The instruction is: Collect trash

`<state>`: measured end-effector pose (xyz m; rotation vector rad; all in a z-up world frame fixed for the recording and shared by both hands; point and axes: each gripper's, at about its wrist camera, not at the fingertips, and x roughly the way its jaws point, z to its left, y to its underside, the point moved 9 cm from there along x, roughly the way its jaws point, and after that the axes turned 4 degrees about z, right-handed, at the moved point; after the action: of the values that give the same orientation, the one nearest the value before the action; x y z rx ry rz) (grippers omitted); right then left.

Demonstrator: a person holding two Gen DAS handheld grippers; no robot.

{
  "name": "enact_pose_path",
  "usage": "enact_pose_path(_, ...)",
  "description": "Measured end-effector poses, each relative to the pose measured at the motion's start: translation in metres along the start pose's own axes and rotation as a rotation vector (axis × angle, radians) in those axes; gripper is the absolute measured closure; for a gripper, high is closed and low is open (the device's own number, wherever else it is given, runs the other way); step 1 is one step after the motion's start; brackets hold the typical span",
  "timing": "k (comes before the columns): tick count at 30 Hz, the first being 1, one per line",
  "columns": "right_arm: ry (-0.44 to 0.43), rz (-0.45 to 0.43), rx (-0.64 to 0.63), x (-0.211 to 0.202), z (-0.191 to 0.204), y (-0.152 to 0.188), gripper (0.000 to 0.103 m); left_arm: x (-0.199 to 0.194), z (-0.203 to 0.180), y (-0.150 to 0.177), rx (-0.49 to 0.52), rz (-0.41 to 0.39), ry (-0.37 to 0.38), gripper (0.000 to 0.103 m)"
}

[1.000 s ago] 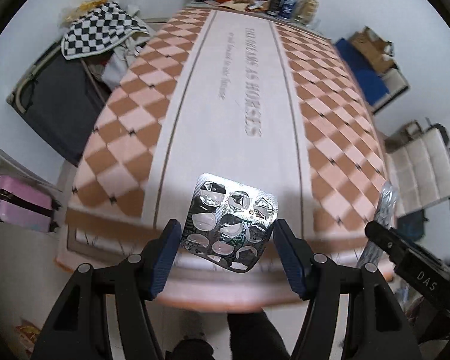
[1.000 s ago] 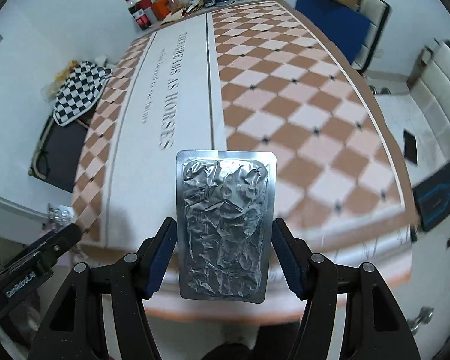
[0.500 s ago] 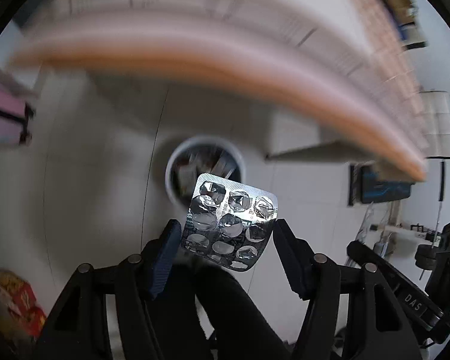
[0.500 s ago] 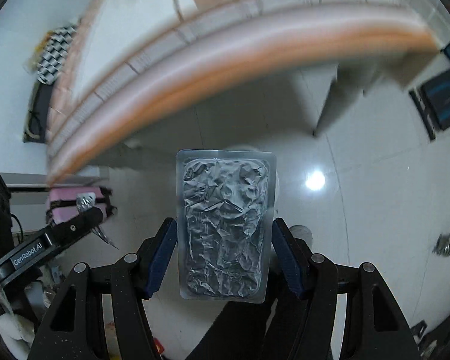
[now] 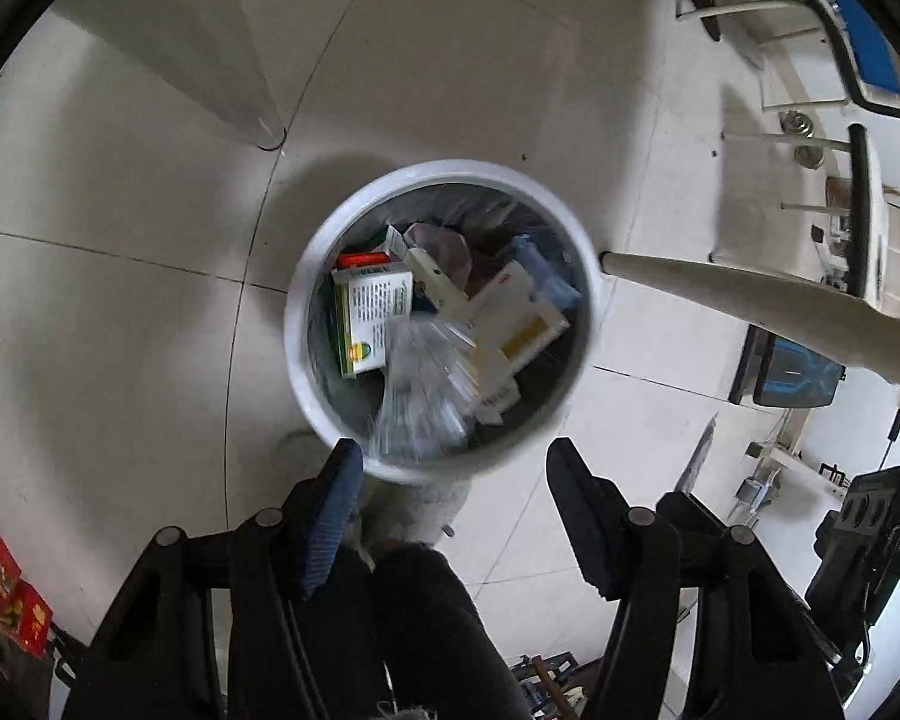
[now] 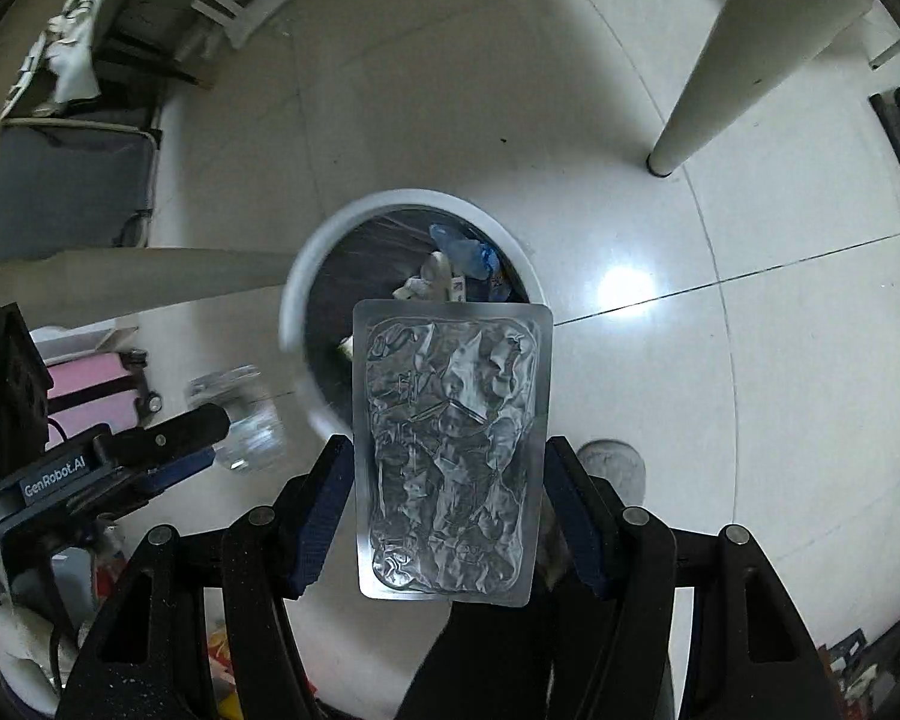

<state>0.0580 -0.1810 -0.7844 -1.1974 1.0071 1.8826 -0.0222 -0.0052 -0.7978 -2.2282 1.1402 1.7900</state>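
A white round trash bin (image 5: 306, 276) stands on the floor, holding medicine boxes and wrappers. My left gripper (image 5: 453, 468) is open just above its near rim. A small silver blister pack (image 5: 420, 384) is a blur below the gripper, falling into the bin. My right gripper (image 6: 450, 480) is shut on a large crumpled foil blister pack (image 6: 450, 450) and holds it over the bin (image 6: 306, 276). The left gripper (image 6: 168, 450) also shows at the left of the right wrist view, with the blurred pack (image 6: 246, 420) beside it.
White table legs (image 5: 750, 300) (image 6: 720, 60) stand near the bin. A pink suitcase (image 6: 90, 390) and a grey folded bed (image 6: 60, 180) lie left. Red boxes (image 5: 0, 600) sit at the lower left. My legs are below the grippers.
Both grippers swung down from the table to above the bin. My left gripper opened and let go of the small blister pack, which is falling. The right still holds its pack.
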Motion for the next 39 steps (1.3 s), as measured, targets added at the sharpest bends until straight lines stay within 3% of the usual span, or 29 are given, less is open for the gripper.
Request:
enact_pose_path(4, 0.006, 0.022, -0.002, 0.041, -0.002, -0.016, 0.037, 0.012, 0.015, -0.009, 0.006, 0.010, -0.017, 0.042)
enact_pose_path(5, 0.006, 0.027, -0.005, 0.047, 0.000, -0.017, 0.037, 0.014, 0.019, -0.011, 0.006, 0.009, -0.025, 0.035)
enact_pose_path(6, -0.004, 0.037, -0.009, 0.055, 0.001, -0.019, 0.036, 0.013, 0.024, -0.012, 0.004, 0.005, -0.041, 0.018)
enact_pose_path(8, -0.032, 0.054, -0.014, 0.067, 0.006, -0.021, 0.034, 0.008, 0.032, -0.011, 0.007, -0.009, -0.063, 0.003)
enact_pose_path(10, -0.052, 0.058, -0.025, 0.074, 0.012, -0.023, 0.000, 0.005, 0.039, -0.009, 0.005, -0.024, -0.099, 0.003)
enact_pose_path(17, 0.017, 0.022, -0.064, 0.060, 0.019, -0.019, 0.000, -0.033, 0.048, 0.007, 0.033, -0.158, -0.243, 0.003)
enact_pose_path(19, 0.046, -0.001, -0.077, 0.045, 0.019, -0.015, 0.000, -0.050, 0.042, 0.019, 0.053, -0.198, -0.289, 0.003)
enact_pose_path(27, 0.181, -0.103, -0.129, -0.059, 0.023, 0.012, 0.000, -0.114, 0.001, 0.068, 0.087, -0.255, -0.306, 0.003)
enact_pose_path(39, 0.135, -0.178, -0.182, -0.252, 0.054, 0.079, 0.000, -0.237, -0.075, 0.157, 0.161, -0.300, -0.257, 0.003)
